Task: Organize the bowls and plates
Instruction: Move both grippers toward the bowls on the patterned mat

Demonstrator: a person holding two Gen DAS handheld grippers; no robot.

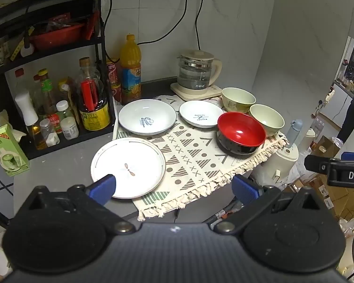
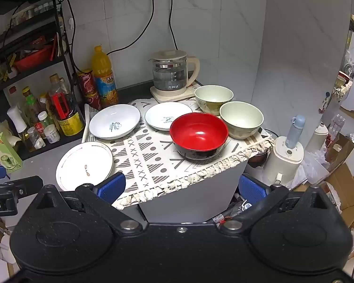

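Plates and bowls sit on a fringed, triangle-and-cross patterned cloth point(image 2: 153, 160): flat white plate point(image 1: 128, 168) near left, glossy "Sweet" dish point(image 1: 147, 116) far left, red-and-black lacquer bowl point(image 2: 199, 136) right, two pale green bowls point(image 2: 241, 119) behind. My left gripper point(image 1: 173, 188) and right gripper point(image 2: 181, 187) both spread wide, empty.

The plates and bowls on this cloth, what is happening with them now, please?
Nothing is being handled yet. A person holds the left gripper and the right gripper open and empty in front of the counter. On the patterned cloth three white plates sit apart: the flat plate, the deep plate and the small plate. The red bowl and two green bowls stand unstacked beside them.
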